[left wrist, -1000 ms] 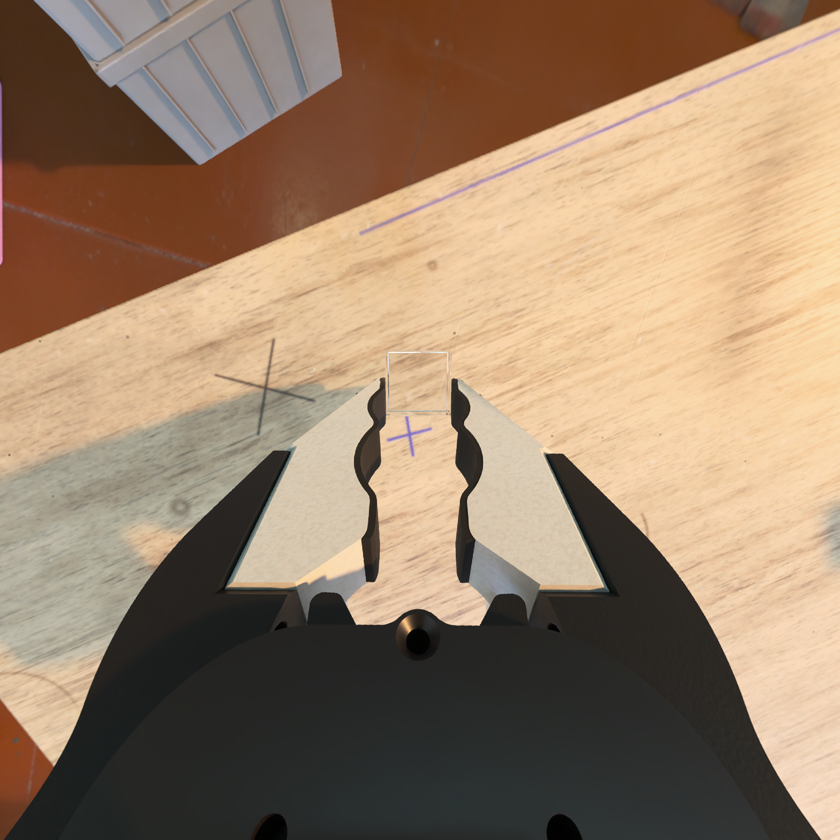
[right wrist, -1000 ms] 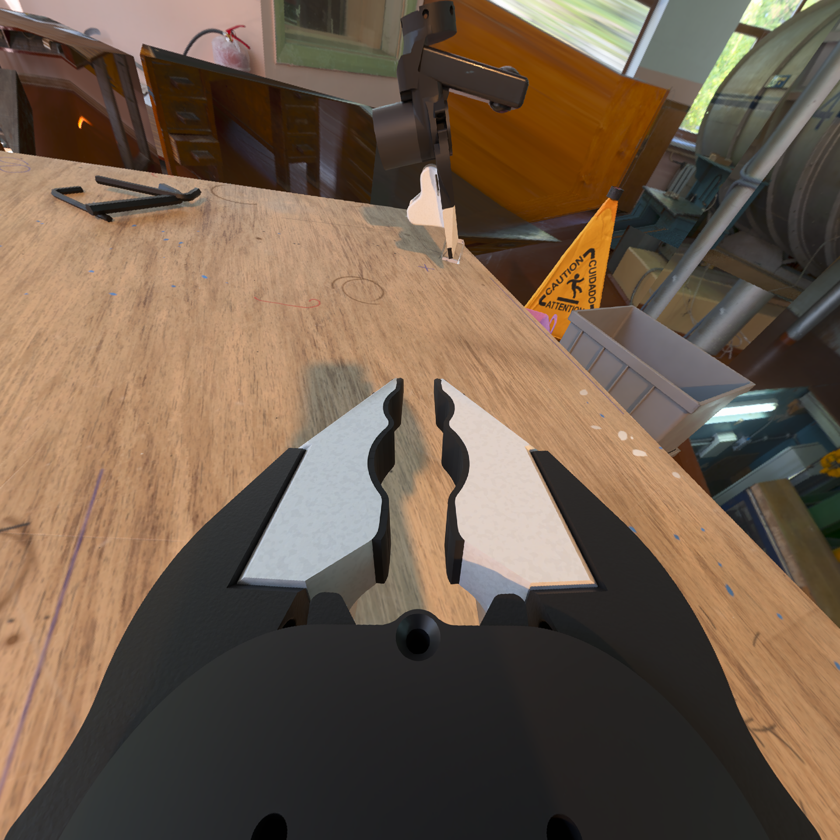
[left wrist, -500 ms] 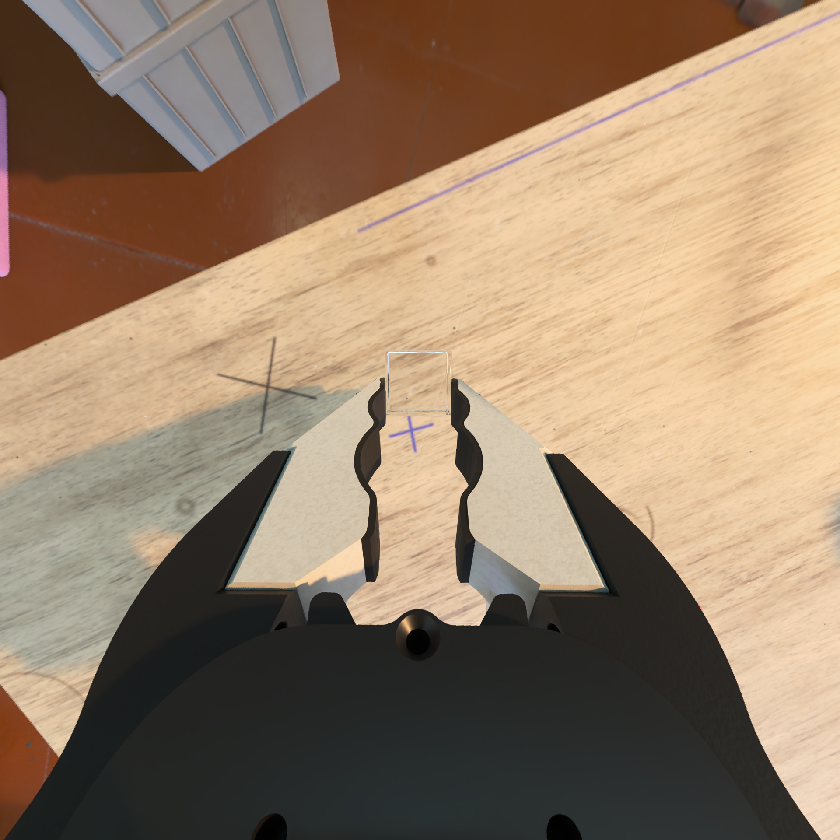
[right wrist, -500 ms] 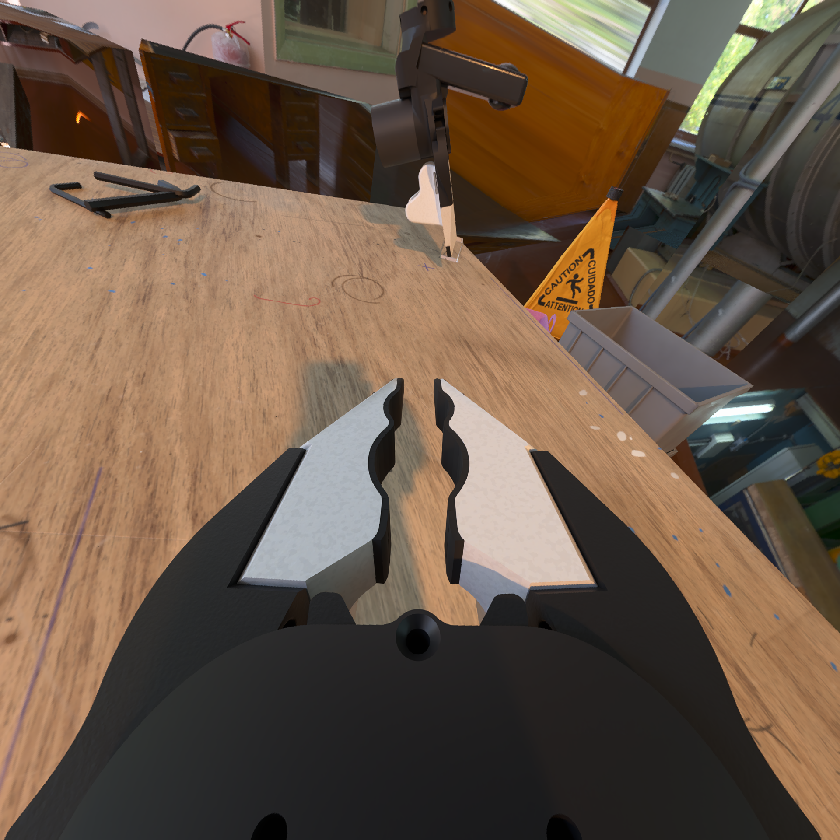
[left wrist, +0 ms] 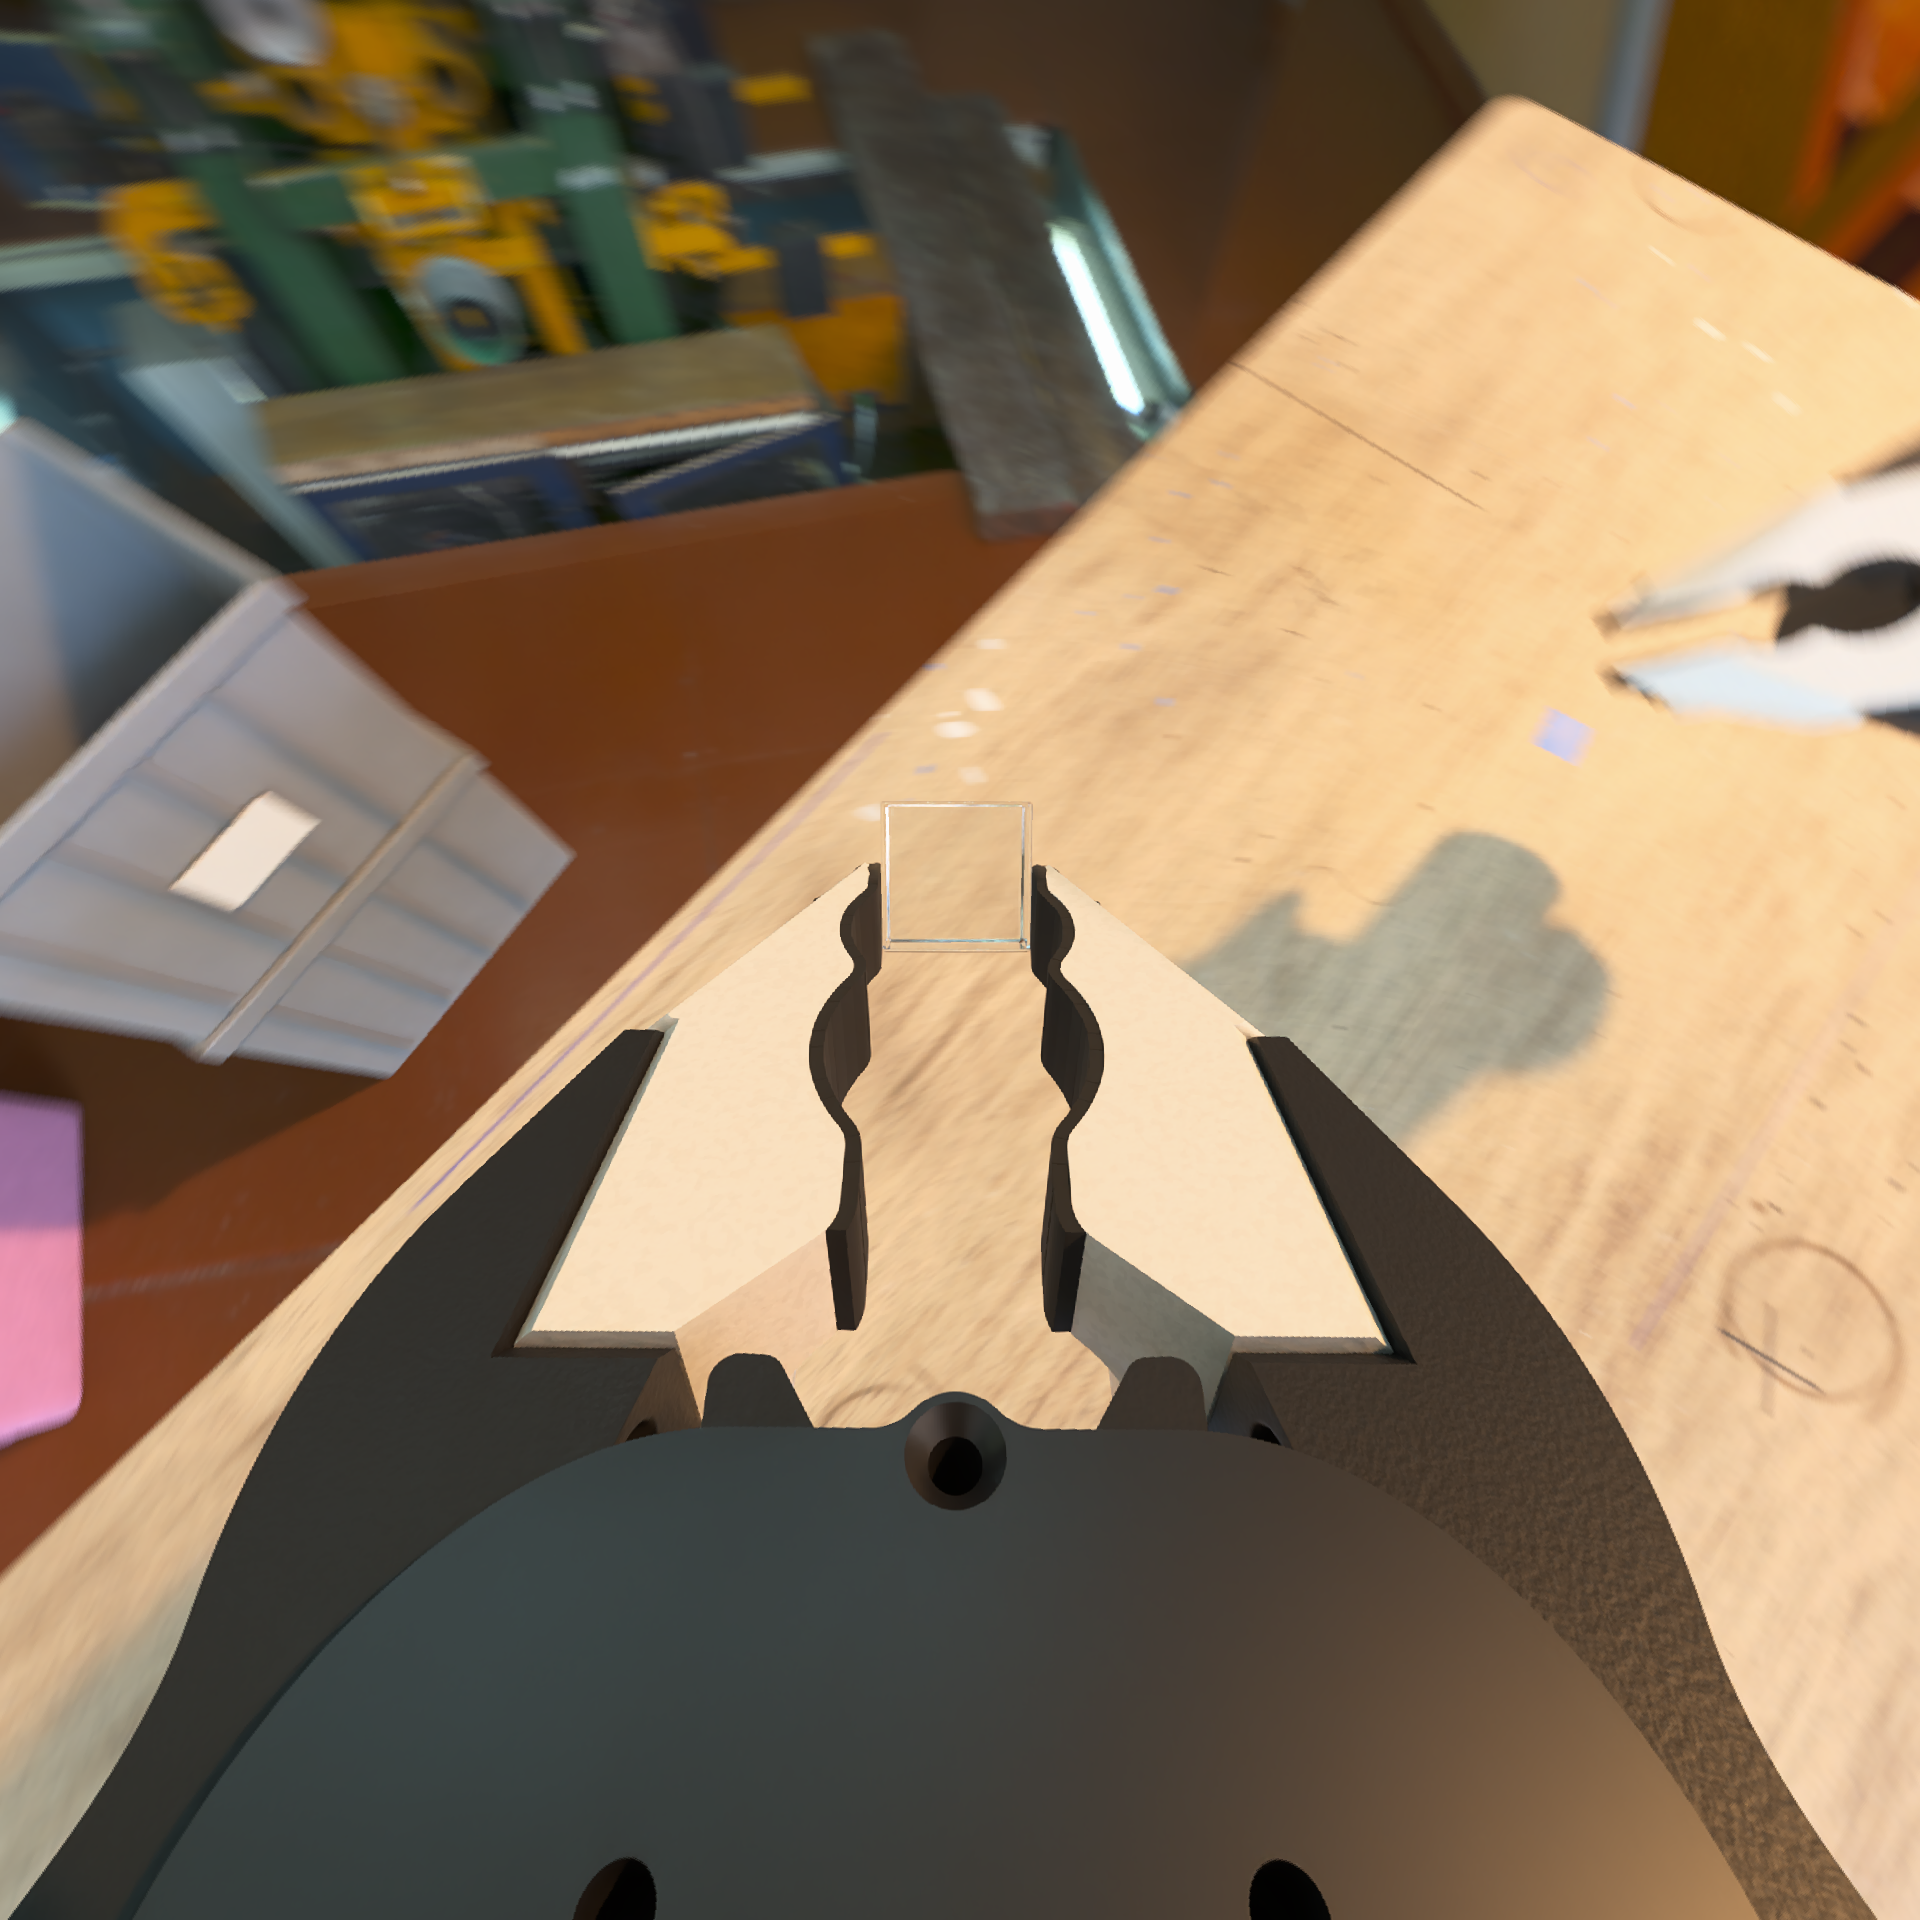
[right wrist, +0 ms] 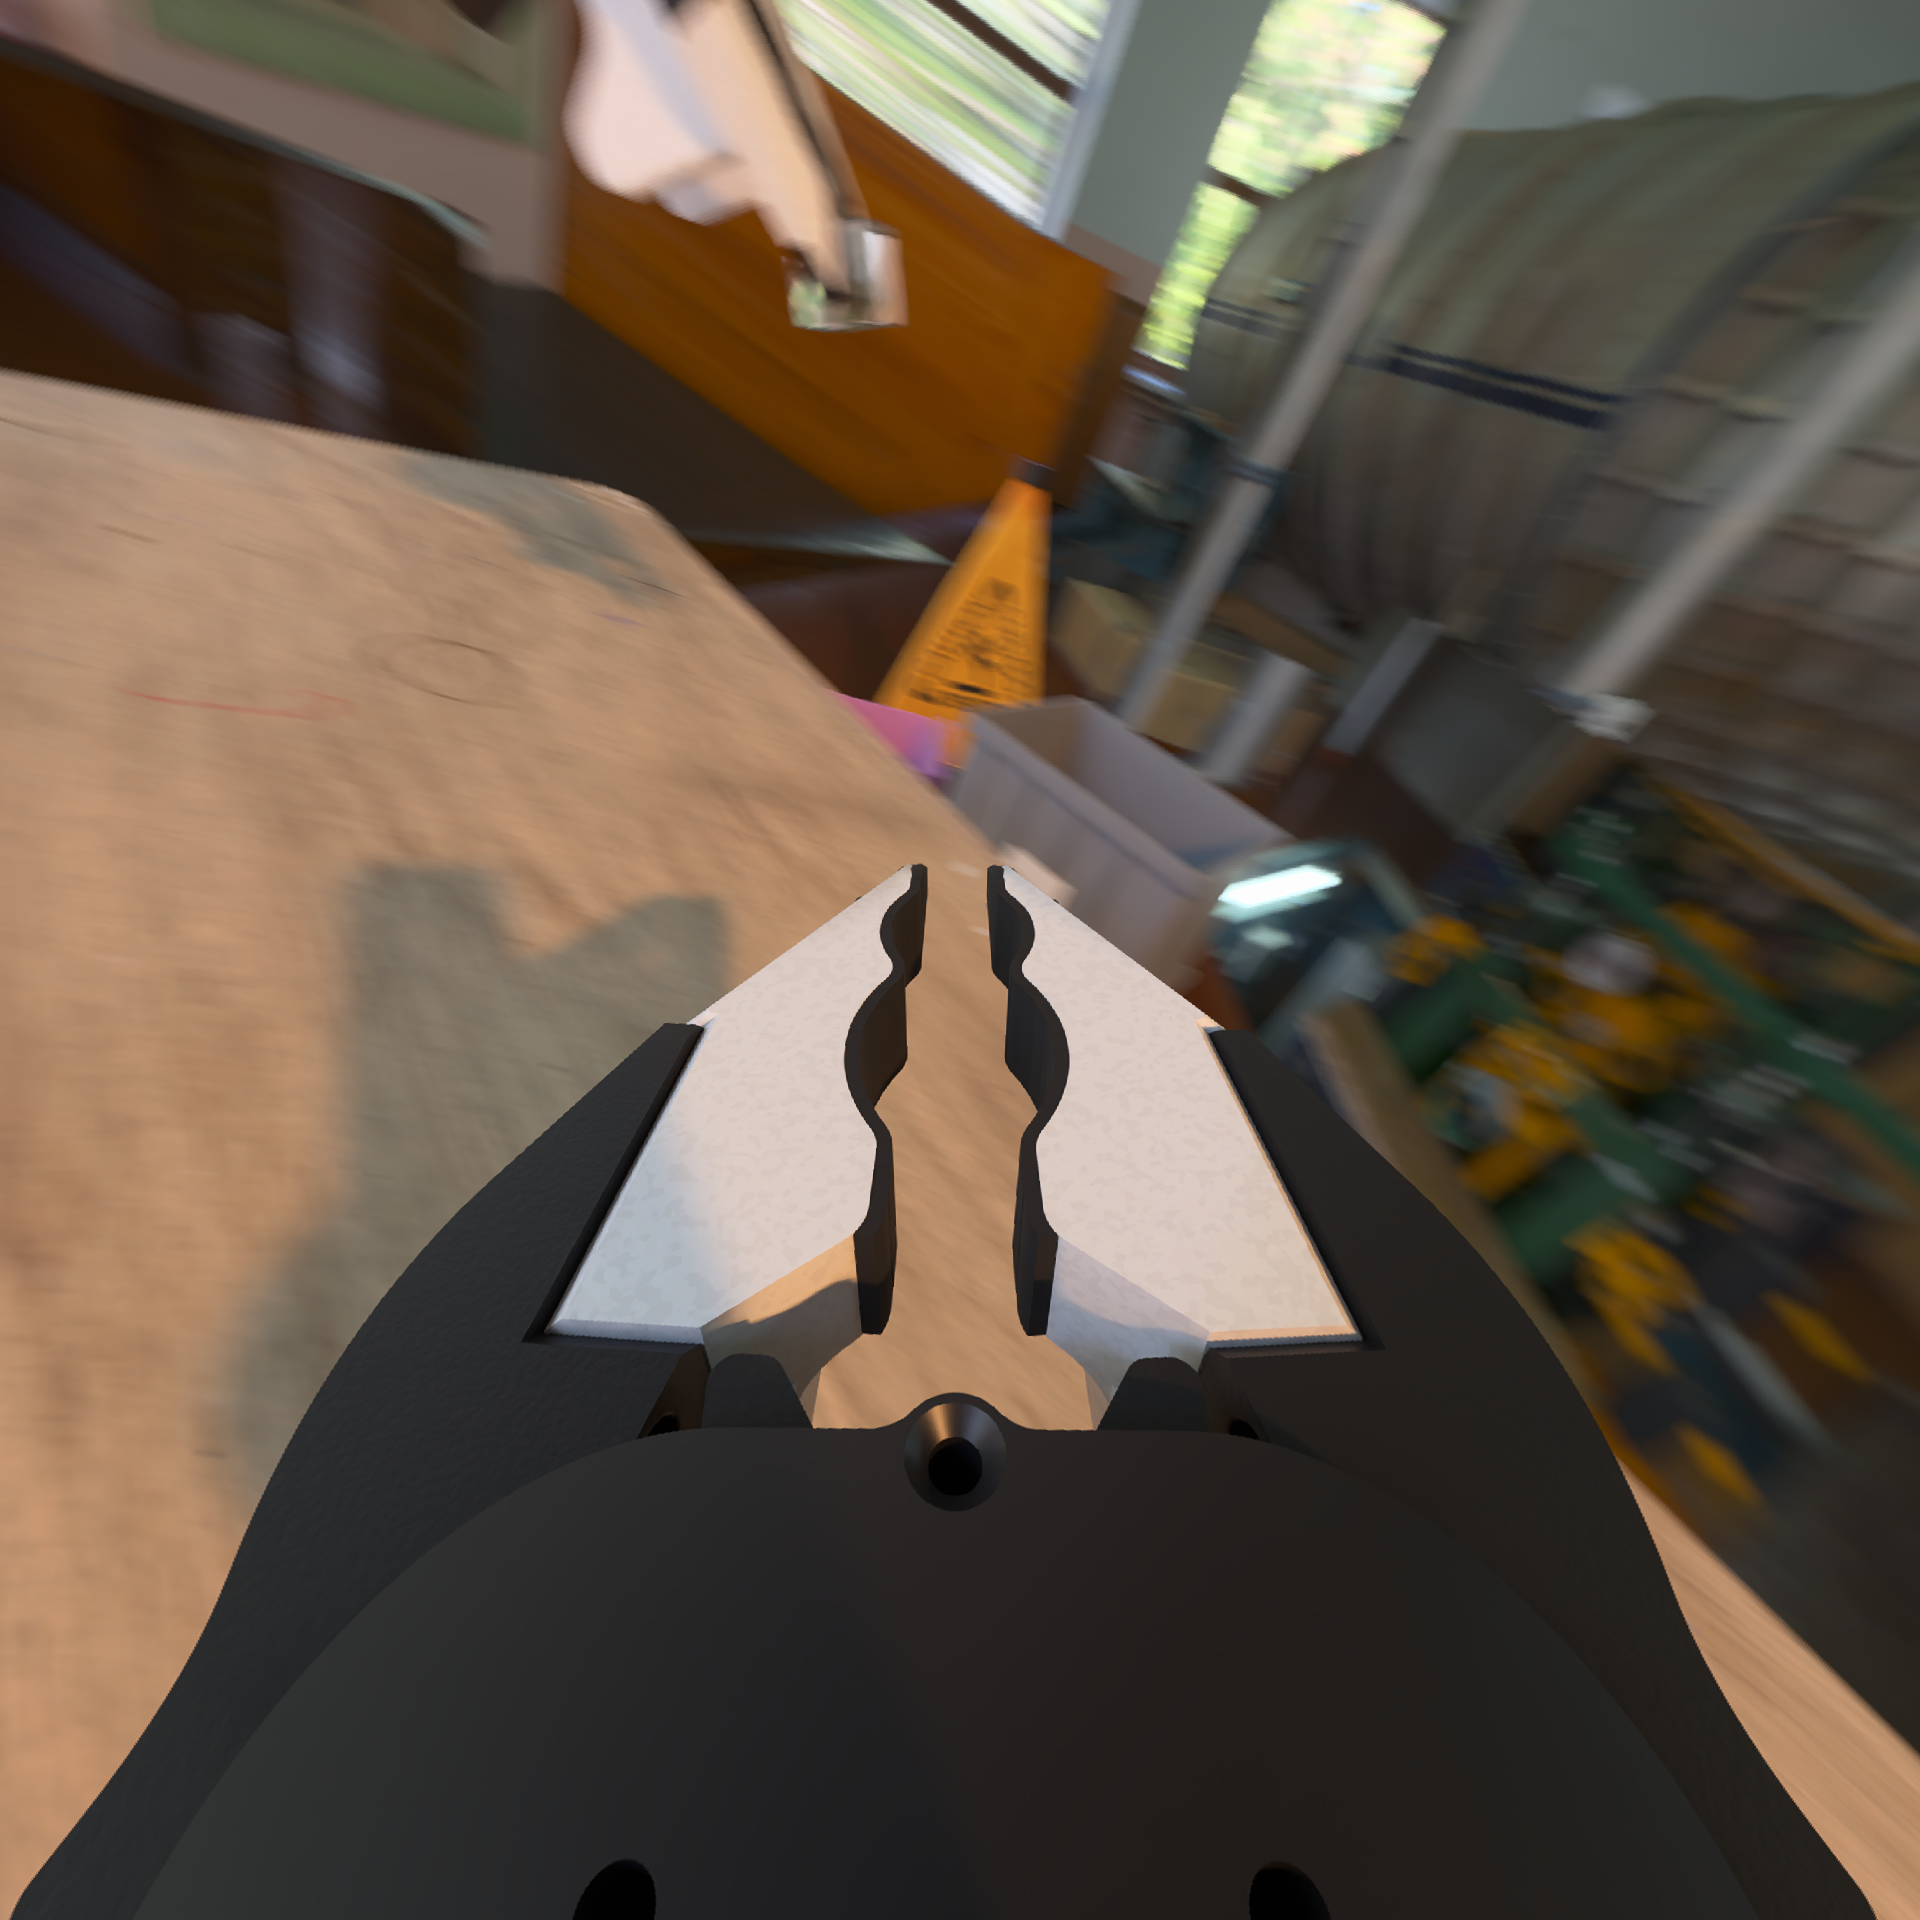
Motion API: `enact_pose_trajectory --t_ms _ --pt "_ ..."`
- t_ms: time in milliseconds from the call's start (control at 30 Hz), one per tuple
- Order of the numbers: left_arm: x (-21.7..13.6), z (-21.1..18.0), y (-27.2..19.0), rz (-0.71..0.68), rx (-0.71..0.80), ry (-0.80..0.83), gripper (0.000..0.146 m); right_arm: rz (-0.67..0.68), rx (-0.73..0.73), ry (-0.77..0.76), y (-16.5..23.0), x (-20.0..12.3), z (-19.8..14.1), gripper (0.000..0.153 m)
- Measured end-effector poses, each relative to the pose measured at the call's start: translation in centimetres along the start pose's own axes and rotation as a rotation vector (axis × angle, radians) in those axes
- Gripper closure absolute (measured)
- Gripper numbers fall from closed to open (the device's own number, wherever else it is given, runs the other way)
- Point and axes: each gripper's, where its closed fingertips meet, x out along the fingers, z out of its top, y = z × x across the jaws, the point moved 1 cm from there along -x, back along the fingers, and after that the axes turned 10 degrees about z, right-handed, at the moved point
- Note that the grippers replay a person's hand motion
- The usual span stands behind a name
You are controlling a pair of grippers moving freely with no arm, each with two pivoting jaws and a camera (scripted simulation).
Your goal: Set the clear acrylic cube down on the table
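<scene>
The clear acrylic cube (left wrist: 956, 847) is pinched between the fingertips of my left gripper (left wrist: 954, 881), which is shut on it. It hangs in the air over the wooden table (left wrist: 1351, 499), near the table's long edge. In the right wrist view the cube (right wrist: 857, 281) shows high above the table's far corner (right wrist: 312, 727), under the left gripper's pale fingers (right wrist: 717, 135). My right gripper (right wrist: 954, 873) has only a narrow gap between its fingers and holds nothing. It also shows in the left wrist view (left wrist: 1616, 652), low over the table at the right.
A grey plastic bin (left wrist: 260, 831) stands on the red-brown floor beside the table, also in the right wrist view (right wrist: 1091, 810). A pink object (left wrist: 31, 1268) lies on the floor. A yellow caution sign (right wrist: 987, 613) stands beyond the table edge. Both views are blurred.
My left gripper has risen and tilted up with the cube, from just over the table to well above it. My right gripper has swung right toward the table edge.
</scene>
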Motion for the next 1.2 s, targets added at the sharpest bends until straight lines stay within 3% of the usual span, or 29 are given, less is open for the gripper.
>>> enact_pose_trajectory --t_ms 100,200,367,567,667,1100,1200 --pt "3.2 1.3 -6.9 -0.122 0.131 0.077 0.118 -0.304 -0.074 0.141 -5.5 -5.2 -0.7 0.141" --pt "6.9 0.9 -12.1 -0.217 0.162 0.169 0.118 -0.500 -0.005 0.157 -9.3 -9.8 -1.2 0.141" --pt "11.6 -3.1 -17.4 -0.244 0.088 0.323 0.118 -0.505 0.209 0.143 -11.0 -11.0 -3.5 0.140" --pt "13.4 -9.0 -19.8 -0.167 -0.048 0.381 0.118 -0.476 0.152 0.239 -10.0 -9.7 -3.9 0.138" --pt "13.4 -10.6 -19.5 -0.103 -0.047 0.423 0.118 -0.445 0.159 0.247 -9.4 -9.1 -3.9 0.138" --pt "13.2 -11.8 -18.4 -0.002 -0.015 0.417 0.118 -0.432 0.185 0.258 -9.4 -9.2 -4.5 0.138" --pt "11.2 -10.2 -17.5 -0.020 -0.058 0.325 0.106 -0.433 0.164 0.262 -9.2 -9.2 -4.1 0.137"
